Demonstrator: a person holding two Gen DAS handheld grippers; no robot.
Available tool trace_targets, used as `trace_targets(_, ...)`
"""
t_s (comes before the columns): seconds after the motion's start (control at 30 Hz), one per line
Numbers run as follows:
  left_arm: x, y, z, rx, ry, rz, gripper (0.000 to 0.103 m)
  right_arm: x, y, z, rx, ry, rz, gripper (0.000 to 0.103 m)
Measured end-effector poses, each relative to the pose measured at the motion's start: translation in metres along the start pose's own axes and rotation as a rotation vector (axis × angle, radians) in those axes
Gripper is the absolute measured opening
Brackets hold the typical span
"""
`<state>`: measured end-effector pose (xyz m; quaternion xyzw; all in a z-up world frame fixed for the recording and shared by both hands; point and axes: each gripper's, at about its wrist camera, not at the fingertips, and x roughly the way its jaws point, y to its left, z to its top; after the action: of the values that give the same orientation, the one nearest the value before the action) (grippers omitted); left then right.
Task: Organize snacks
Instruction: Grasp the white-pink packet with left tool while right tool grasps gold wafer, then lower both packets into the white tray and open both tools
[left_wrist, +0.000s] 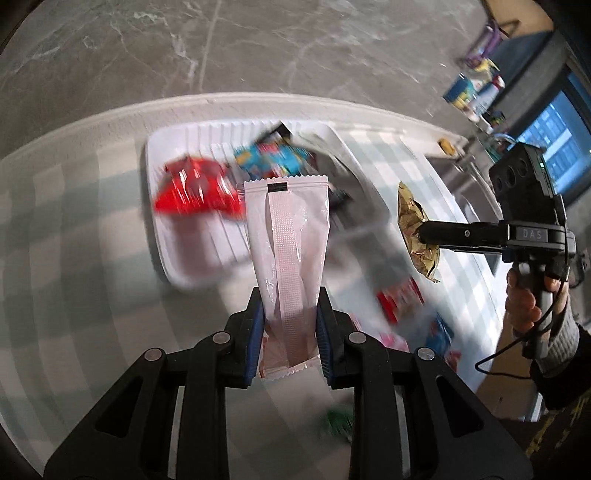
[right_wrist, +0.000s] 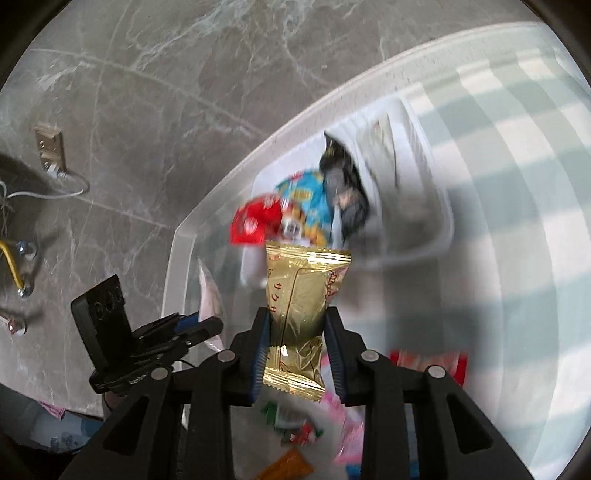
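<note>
My left gripper (left_wrist: 289, 295) is shut on a long pale pink snack packet (left_wrist: 286, 236) and holds it in the air in front of a white ribbed tray (left_wrist: 173, 258). The tray holds a red packet (left_wrist: 195, 192), a blue packet (left_wrist: 273, 157) and darker ones. My right gripper (right_wrist: 297, 314) is shut on a gold snack packet (right_wrist: 301, 295), also above the table near the tray (right_wrist: 436, 236). In the left wrist view the right gripper (left_wrist: 424, 236) shows at the right with the gold packet (left_wrist: 413, 229).
Loose snack packets lie on the checked tablecloth: red and white ones (left_wrist: 400, 299), a green one (left_wrist: 338, 424), an orange one (right_wrist: 288, 465). The table edge (left_wrist: 258, 98) borders a grey marble floor. A cluttered shelf (left_wrist: 476, 88) stands at the far right.
</note>
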<state>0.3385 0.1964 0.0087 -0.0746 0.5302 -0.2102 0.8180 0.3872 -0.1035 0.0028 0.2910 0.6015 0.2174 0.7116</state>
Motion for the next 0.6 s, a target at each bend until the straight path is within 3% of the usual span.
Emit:
trace_targets(0.33,0.036,0.038,0.101,-0.002,0.012,0.061,0.024,0.018,-0.013,0.092,-0.027,-0.029,-0.065,0.032)
trace_targets(0.6,0.076,0.054,0.143,0.009,0.054,0.091,0.026,0.041,-0.027,0.131,-0.041,-0.026,-0.112,0.032)
